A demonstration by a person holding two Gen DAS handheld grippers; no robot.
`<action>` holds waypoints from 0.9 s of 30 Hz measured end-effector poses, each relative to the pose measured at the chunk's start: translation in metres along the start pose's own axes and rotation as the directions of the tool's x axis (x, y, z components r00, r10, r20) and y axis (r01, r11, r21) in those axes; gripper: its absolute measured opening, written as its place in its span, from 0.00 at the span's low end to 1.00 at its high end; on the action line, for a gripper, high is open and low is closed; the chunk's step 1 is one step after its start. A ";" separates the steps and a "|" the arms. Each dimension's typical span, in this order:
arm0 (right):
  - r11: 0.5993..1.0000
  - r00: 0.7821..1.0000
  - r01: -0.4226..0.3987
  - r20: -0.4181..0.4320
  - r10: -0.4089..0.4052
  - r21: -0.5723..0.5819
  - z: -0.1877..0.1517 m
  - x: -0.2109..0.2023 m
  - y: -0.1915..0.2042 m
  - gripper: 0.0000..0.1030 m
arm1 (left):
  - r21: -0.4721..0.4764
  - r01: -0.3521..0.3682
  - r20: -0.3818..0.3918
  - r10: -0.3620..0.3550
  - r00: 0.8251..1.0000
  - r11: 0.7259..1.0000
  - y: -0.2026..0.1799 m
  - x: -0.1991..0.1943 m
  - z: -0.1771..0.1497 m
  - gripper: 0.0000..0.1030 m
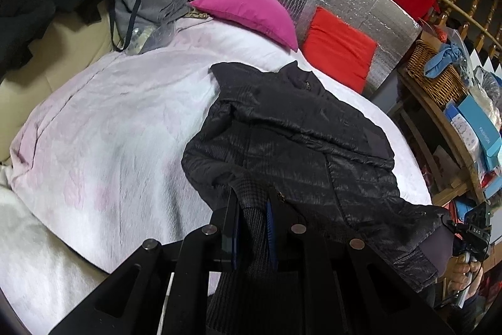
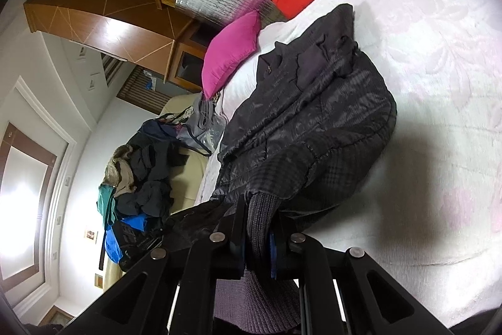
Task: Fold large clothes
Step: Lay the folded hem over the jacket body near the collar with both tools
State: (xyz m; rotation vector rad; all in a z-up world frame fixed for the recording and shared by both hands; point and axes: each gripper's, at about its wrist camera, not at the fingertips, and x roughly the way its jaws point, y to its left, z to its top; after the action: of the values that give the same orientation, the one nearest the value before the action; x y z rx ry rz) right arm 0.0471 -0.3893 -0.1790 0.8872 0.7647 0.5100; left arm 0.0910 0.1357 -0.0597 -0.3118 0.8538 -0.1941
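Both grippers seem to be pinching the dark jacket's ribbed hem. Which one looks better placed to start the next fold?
Neither clearly. The left gripper and right gripper both clamp the jacket by its hem, so they would probably carry it toward the collar together.

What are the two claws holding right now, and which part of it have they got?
Both hold the black jacket by its ribbed knit hem: the left claw and the right claw are each shut on that band.
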 end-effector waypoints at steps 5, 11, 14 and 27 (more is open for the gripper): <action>1.000 1.000 0.024 -0.003 -0.024 0.000 -0.004 -0.001 -0.001 0.10 | 0.010 0.003 -0.002 -0.003 1.000 1.000 -0.003 0.003 0.003 0.15; 0.999 1.000 0.030 -0.009 -0.030 -0.010 -0.002 -0.002 0.002 0.10 | 0.034 -0.002 -0.008 0.002 1.000 0.999 -0.008 0.005 0.009 0.15; 1.000 1.000 0.016 -0.001 -0.016 -0.008 0.006 -0.002 0.003 0.10 | 0.061 0.000 -0.004 0.001 1.000 0.998 -0.014 0.005 0.019 0.15; 0.997 0.988 -0.075 0.130 0.077 -0.020 0.085 0.010 0.028 0.10 | 0.099 0.018 0.092 -0.027 0.995 0.995 -0.040 0.013 0.097 0.15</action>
State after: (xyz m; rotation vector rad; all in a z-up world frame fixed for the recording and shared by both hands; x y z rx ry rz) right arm 0.1165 -0.4099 -0.1252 0.9298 0.6088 0.5191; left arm 0.1717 0.1131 0.0044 -0.2365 0.7461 -0.2397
